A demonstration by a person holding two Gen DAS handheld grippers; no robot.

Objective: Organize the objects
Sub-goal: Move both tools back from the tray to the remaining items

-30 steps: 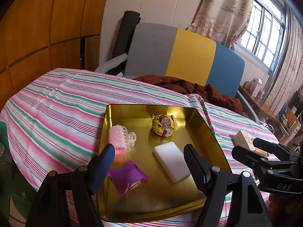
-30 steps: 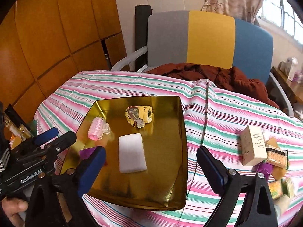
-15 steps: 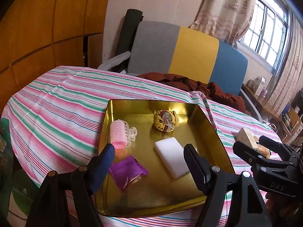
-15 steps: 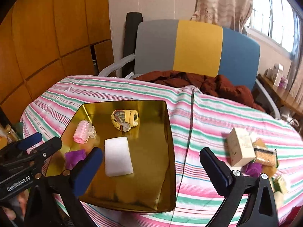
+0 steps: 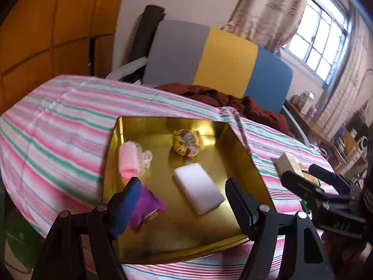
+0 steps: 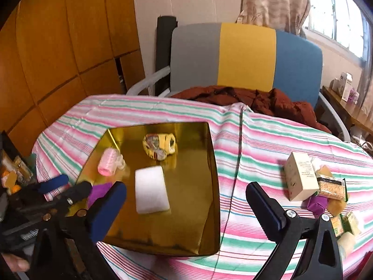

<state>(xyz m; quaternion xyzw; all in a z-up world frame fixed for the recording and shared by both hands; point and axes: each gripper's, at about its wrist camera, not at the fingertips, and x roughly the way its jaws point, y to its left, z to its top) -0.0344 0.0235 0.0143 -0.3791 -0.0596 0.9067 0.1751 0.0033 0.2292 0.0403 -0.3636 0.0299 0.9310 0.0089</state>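
Observation:
A gold tray (image 5: 244, 156) (image 6: 211, 175) lies on the striped tablecloth. It holds a pink hair roller (image 5: 129, 161) (image 6: 107, 163), a yellow patterned bundle (image 5: 186, 143) (image 6: 158, 145), a white block (image 5: 198, 187) (image 6: 151, 192) and a purple packet (image 5: 145, 206) (image 6: 99, 191). A cream box (image 6: 300, 178) (image 5: 288, 164) and several small packets (image 6: 331, 189) lie in a pile at the right. My left gripper (image 5: 184, 198) is open and empty over the tray's near edge. My right gripper (image 6: 186, 206) is open and empty above the tray's right side.
A grey, yellow and blue chair (image 6: 244, 60) with a dark red cloth (image 6: 251, 99) stands behind the table. Wooden panels (image 6: 58, 46) line the left wall. A side shelf with bottles (image 6: 345, 86) is at the far right.
Both grippers have pulled back and risen a little, so the tray and the pile look farther off. Both stay open and empty. Nothing on the table has moved.

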